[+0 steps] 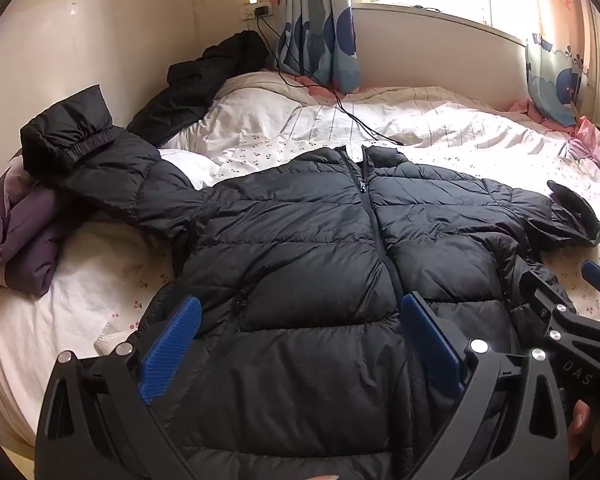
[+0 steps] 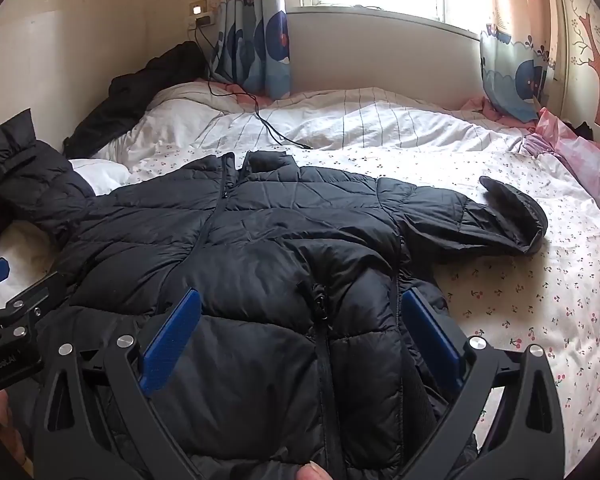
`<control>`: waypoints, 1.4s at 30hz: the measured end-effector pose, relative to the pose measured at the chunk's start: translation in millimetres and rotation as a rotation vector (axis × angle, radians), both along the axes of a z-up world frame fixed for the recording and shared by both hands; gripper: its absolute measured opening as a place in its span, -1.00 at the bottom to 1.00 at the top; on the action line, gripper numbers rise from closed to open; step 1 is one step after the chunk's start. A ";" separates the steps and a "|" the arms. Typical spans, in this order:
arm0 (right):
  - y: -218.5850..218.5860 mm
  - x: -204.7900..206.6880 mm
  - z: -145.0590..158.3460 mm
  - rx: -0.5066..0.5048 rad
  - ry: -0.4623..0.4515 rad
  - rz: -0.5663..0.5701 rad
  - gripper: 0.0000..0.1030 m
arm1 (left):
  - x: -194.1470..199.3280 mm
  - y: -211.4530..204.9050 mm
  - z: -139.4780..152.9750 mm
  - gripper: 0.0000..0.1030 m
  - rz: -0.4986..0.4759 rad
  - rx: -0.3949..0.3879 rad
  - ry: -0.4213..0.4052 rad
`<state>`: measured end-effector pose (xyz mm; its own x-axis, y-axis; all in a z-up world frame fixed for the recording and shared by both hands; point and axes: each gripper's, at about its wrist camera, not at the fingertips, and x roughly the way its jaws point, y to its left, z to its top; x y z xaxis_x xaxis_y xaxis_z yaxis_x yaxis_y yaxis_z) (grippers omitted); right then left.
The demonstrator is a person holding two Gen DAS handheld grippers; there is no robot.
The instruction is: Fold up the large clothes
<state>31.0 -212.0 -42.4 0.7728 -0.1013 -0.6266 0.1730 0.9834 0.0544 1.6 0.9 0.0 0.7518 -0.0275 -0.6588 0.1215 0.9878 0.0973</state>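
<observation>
Left wrist view shows the big black puffy jacket (image 1: 300, 240) lying flat in the middle of the frame, front side up, with its zipper (image 1: 374, 216) running up the middle to the collar. It is spread out on the bed (image 1: 480, 136), most likely so it can be folded neatly. One sleeve (image 1: 100, 168) goes off to the upper left, and its cuff rests on a purple bundle of cloth (image 1: 24, 232), so it sits a bit higher than the rest. The other sleeve (image 1: 548, 216) goes to the right and its end is curled over.

At the bottom of the frame the left gripper (image 1: 300, 340) hangs over the lower part of the jacket. Its two blue pads are spread wide apart and hold nothing. I think it is spread so it can take a thick bite of puffy cloth near the hem. At the lower right edge you can see part of the right gripper (image 1: 572, 292) close beside it.

In the right wrist view, the right gripper (image 2: 300, 332) is spread wide too, over the jacket's lower right side, and it pinches nothing. The curled sleeve (image 2: 500, 220) lies in the right middle of that frame.

Farther out, a black cable (image 1: 340, 104) trails from the wall plug across the bed toward the collar. Another dark garment (image 1: 204, 80) is heaped in the upper left by the wall. Blue curtains (image 1: 320, 28) hang at the top under the bright window.

No fold has been made yet, I think.
</observation>
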 end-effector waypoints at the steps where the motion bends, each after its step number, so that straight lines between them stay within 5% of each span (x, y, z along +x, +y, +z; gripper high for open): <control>1: -0.1 -0.3 -0.6 -0.001 -0.001 -0.001 0.88 | -0.6 -2.8 -1.5 0.87 0.001 0.005 -0.002; 42: -18.2 -2.7 4.4 0.064 -0.005 0.022 0.88 | -0.8 -25.4 -10.0 0.87 -0.020 0.012 0.010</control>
<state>28.3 -230.2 -38.0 0.7775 -0.0437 -0.6274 0.1509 0.9814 0.1186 0.7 -24.5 -10.1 0.7448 -0.0345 -0.6664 0.1419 0.9840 0.1077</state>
